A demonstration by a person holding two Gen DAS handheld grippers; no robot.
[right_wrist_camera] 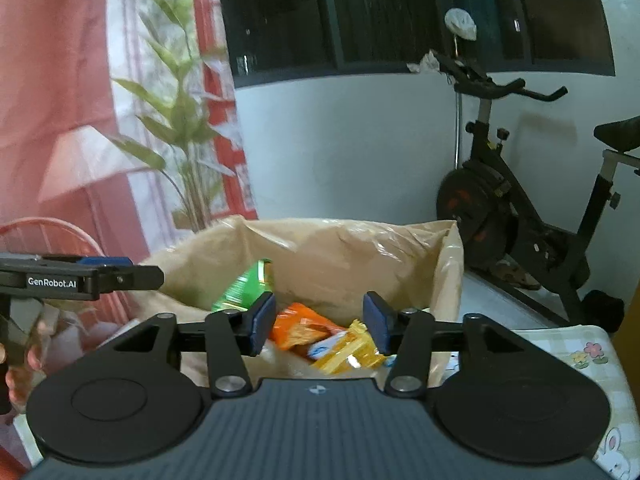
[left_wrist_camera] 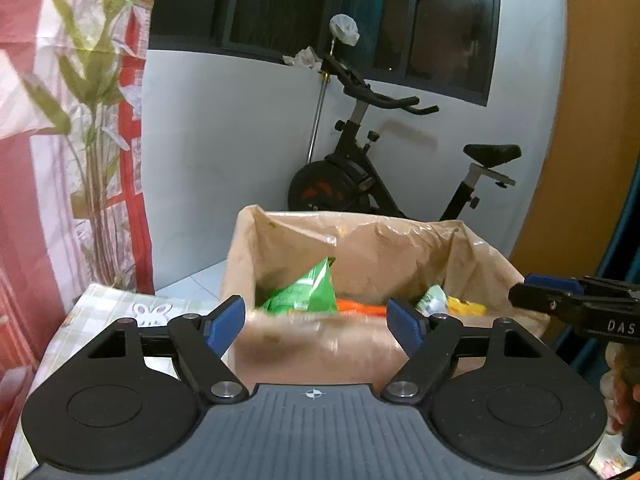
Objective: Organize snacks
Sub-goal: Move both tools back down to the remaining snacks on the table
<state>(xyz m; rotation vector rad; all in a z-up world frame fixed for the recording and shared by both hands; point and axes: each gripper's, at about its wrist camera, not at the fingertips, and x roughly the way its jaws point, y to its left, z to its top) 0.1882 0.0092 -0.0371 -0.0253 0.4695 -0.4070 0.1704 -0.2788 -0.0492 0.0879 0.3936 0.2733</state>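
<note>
A pale wall (left_wrist_camera: 240,152) with a dark window (left_wrist_camera: 312,4) above it forms the background, and a black exercise bike (left_wrist_camera: 372,168) is parked against it. A red and white curtain printed with green leaves (left_wrist_camera: 76,120) hangs on the left side of both views. A checked tablecloth (left_wrist_camera: 116,304) covers the surface on which a brown paper bag (left_wrist_camera: 320,344) stands open.

Inside the bag several snacks are seen: a green packet (left_wrist_camera: 308,292) leaning upright towards the left, an orange packet (right_wrist_camera: 300,328) lying beside it, and a yellow packet (right_wrist_camera: 348,352) nearest the right wall; a white and blue wrapper is partly hidden between them.

The left gripper (left_wrist_camera: 316,324) is held in front of the bag's near wall with its blue pads spread wide and nothing pressed between them. The right gripper (right_wrist_camera: 318,322) is held over the bag's mouth, its jaws parted to a moderate gap; the orange and yellow packets are seen behind that gap, but no pad is touching them. Each gripper's tip is caught at the edge of the other's view.
</note>
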